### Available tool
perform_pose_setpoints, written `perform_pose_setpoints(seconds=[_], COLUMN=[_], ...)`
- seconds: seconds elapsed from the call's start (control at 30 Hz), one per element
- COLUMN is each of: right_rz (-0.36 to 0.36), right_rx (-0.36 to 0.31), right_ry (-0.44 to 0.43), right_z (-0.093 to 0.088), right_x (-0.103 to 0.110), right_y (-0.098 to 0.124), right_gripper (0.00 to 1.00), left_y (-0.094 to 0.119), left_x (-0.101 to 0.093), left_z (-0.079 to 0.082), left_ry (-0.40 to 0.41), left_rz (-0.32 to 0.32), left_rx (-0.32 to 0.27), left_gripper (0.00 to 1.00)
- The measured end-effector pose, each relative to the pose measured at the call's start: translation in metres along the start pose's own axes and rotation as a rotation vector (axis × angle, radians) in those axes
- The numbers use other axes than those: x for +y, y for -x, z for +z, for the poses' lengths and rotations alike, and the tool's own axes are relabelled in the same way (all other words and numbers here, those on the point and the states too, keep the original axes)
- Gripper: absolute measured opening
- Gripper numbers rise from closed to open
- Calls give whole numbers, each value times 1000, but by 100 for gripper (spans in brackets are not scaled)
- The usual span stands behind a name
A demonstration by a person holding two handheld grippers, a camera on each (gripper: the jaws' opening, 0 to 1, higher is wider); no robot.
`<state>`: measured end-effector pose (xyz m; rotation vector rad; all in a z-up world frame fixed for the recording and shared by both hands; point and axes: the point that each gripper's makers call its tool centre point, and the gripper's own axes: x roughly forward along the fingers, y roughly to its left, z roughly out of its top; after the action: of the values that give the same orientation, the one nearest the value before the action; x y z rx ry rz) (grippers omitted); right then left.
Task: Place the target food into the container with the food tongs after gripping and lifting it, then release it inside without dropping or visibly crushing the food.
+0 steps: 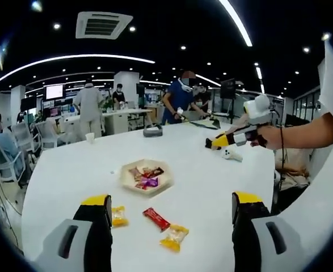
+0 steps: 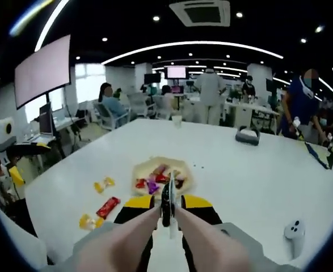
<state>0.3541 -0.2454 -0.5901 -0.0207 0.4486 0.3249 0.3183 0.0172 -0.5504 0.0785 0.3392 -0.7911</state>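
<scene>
The left gripper [image 1: 169,218] is hanging over a big white table [image 1: 70,175] with its jaws spread wide, holding nothing. Between those jaws, on the table, a red candy bar [image 1: 156,219] and a yellow wrapped candy [image 1: 174,237] are lying side by side. Another yellow candy [image 1: 119,216] is lying just beside the left jaw. A little further off, a tan tray [image 1: 146,177] is sitting with more wrapped sweets inside it.

The right gripper [image 2: 168,211] is squeezing a pair of food tongs [image 2: 167,205], and the jaws are pressing close on them. The tongs are sticking up straight in front, with their tips over the near edge of the tray [image 2: 161,177]. The red candy bar [image 2: 108,207] is lying off to the left of this gripper, well apart from the tongs. One yellow candy [image 2: 104,185] is lying above it and one more [image 2: 87,221] below it.

In the left gripper view, a hand [image 1: 271,137] is holding the right gripper [image 1: 230,139] over the far side of the table.
</scene>
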Motion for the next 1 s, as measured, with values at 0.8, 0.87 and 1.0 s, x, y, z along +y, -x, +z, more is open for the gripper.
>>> perform_pose_setpoints(seconds=[0.8, 0.87, 1.0], right_rz=[85, 77, 66], right_rx=[122, 183, 200], right_ry=[22, -41, -100], right_z=[-6, -43, -70], right_x=[22, 18, 18], right_y=[-124, -137, -149], right_gripper=[26, 26, 26], left_y=[25, 28, 32], left_x=[16, 17, 22], left_z=[-31, -37, -44], left_ry=[64, 75, 81], left_rz=[83, 92, 105], left_rx=[43, 66, 101], left_gripper=[95, 95, 93])
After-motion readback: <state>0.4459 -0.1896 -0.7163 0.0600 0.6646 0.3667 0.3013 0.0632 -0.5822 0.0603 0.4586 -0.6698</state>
